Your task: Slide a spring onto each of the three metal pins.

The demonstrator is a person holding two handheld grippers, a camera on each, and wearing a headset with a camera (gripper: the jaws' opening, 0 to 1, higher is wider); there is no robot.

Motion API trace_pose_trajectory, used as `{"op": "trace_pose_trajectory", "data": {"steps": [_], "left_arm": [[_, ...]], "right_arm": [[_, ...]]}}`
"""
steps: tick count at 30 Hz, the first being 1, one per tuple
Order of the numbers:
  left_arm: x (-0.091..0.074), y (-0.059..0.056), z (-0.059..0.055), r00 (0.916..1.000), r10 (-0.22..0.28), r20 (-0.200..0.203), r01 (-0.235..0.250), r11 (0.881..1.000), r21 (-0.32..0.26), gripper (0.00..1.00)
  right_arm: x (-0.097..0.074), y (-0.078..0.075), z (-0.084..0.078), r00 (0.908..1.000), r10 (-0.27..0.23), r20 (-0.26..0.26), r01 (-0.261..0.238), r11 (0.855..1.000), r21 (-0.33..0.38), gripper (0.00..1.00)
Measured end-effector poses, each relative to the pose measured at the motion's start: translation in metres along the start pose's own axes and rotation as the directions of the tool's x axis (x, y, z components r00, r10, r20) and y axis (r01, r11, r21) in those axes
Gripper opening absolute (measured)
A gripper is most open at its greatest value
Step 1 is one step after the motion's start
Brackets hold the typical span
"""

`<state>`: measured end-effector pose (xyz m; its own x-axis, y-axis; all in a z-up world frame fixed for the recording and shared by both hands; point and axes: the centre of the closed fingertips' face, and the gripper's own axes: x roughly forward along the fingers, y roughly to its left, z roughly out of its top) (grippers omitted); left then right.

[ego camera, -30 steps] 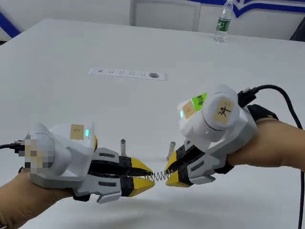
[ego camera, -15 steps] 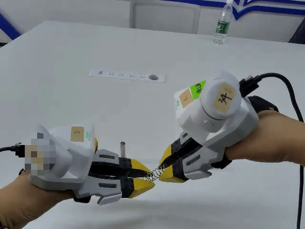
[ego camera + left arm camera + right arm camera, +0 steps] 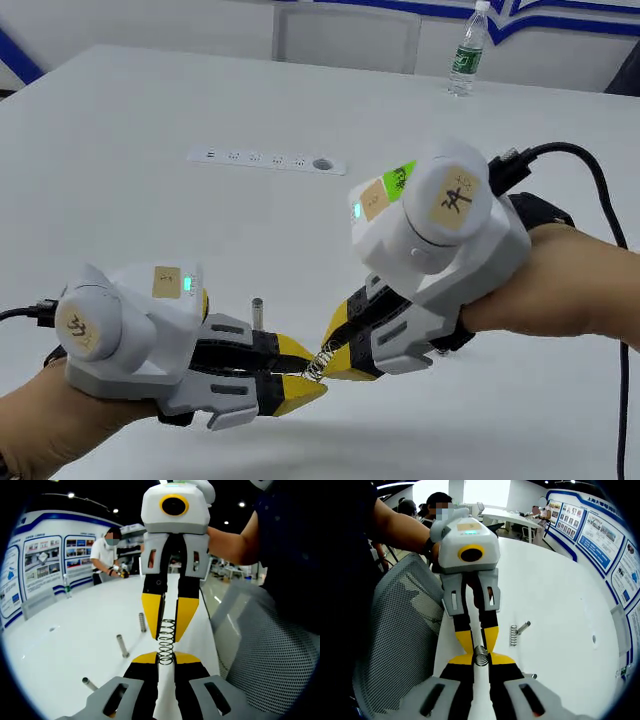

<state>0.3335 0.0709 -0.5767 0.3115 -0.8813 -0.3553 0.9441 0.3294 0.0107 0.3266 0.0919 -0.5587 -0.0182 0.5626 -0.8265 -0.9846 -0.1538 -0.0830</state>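
Note:
A small coil spring [image 3: 320, 360] is held between both grippers just above the white table [image 3: 150, 200]. My left gripper [image 3: 305, 385] [image 3: 165, 658] is shut on one end of the spring [image 3: 166, 640]. My right gripper [image 3: 335, 365] [image 3: 480, 659] comes from the opposite side, shut on the other end [image 3: 480, 655]. One upright metal pin [image 3: 257, 312] stands just behind the left gripper's jaws. The left gripper view shows three pins [image 3: 142, 622] [image 3: 121, 645] [image 3: 89, 683]. Another spring [image 3: 513, 635] sits at the foot of a pin [image 3: 522, 627]; whether it is around that pin I cannot tell.
A white power strip [image 3: 268, 158] lies mid-table, and a water bottle [image 3: 465, 50] stands at the far edge. A black cable [image 3: 590, 200] trails from the right gripper. A grey mesh chair [image 3: 400, 625] stands beside the table, with people in the background.
The right gripper has moved left and down toward the left gripper, so the spring between them looks shorter. The pin beside the right gripper is now hidden behind it.

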Motion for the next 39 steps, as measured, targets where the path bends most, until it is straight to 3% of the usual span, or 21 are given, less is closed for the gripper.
{"op": "trace_pose_trajectory", "data": {"steps": [17, 29, 39], "left_arm": [[-0.001, 0.003, -0.003, 0.9998, 0.019, -0.011, -0.019, 1.000, 0.000, 0.16], [-0.019, 0.012, -0.007, 0.9973, 0.073, -0.004, -0.073, 0.997, -0.024, 0.25], [-0.037, 0.023, -0.017, 0.9887, 0.150, -0.011, -0.150, 0.987, -0.055, 0.33]], "right_arm": [[-0.001, -0.003, -0.001, 0.9999, 0.001, -0.016, -0.001, 1.000, -0.005, 0.12], [-0.011, -0.014, -0.015, 0.9988, -0.021, -0.044, 0.022, 1.000, 0.018, 0.12], [-0.018, -0.026, -0.028, 0.9966, -0.045, -0.069, 0.048, 0.998, 0.047, 0.12]]}}
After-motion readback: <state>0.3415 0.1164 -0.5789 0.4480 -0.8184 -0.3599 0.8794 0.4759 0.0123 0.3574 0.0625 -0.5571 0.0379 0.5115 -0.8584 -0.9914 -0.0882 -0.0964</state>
